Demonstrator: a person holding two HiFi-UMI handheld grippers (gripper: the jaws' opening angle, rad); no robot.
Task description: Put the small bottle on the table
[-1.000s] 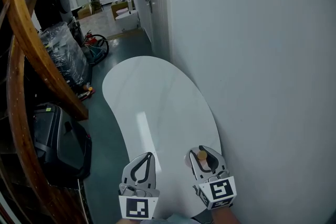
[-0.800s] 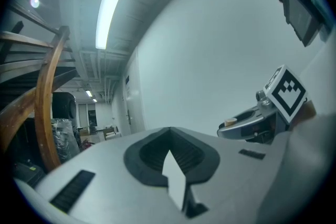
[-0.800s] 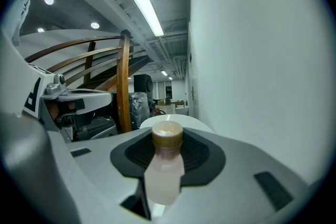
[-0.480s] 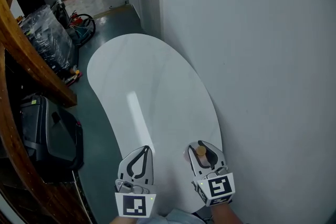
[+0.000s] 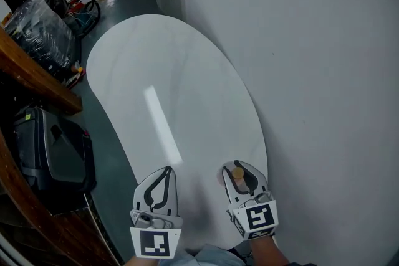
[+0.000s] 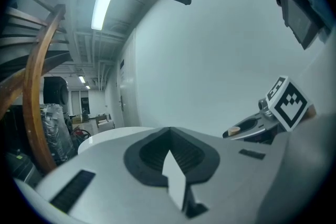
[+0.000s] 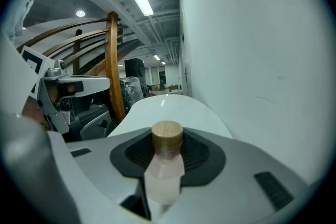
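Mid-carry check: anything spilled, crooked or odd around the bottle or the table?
Nothing stands out. The small bottle is held in the right gripper, cork on, with no spill visible. The left gripper is shut and empty. The white table shows no damage or mess.

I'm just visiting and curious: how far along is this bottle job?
Done: the bottle has been picked up. In hand: the right gripper clamps it over the near end of the table. Left: set it on the table and let go.
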